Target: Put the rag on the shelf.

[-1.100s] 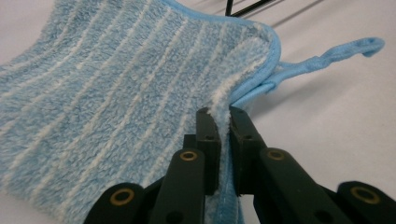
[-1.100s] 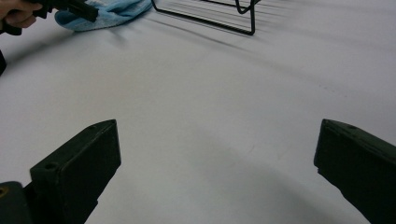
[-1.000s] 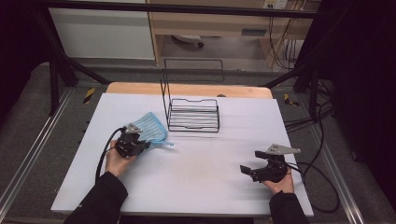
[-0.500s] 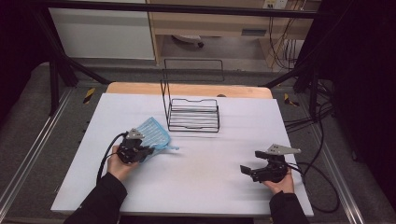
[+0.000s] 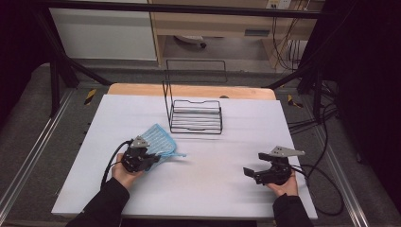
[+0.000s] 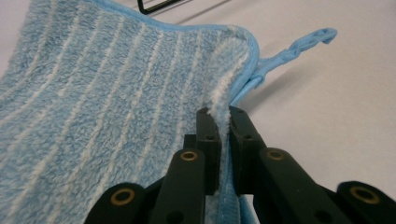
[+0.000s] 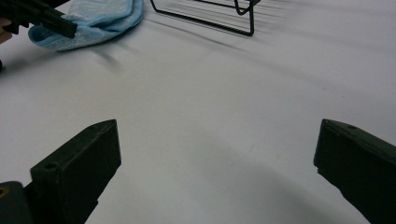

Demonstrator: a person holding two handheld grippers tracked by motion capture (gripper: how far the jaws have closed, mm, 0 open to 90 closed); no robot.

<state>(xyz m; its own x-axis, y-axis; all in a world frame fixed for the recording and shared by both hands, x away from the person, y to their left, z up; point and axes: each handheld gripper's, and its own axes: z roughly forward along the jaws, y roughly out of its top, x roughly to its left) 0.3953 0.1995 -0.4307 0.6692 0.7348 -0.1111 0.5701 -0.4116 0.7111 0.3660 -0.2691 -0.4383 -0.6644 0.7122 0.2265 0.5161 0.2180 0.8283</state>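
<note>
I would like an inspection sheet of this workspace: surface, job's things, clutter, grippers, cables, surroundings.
Surface: white table top, bare around the things.
Job's things: blue striped cloth with a hanging loop; black wire rack stands apart behind it.
Clutter: nothing seen.
Grippers: left gripper shut on the cloth's edge; right gripper open, holding nothing.
Cables: one black cable trails from the left gripper, another loops off the table's right edge.
Surroundings: dark frame, cabinets behind.
</note>
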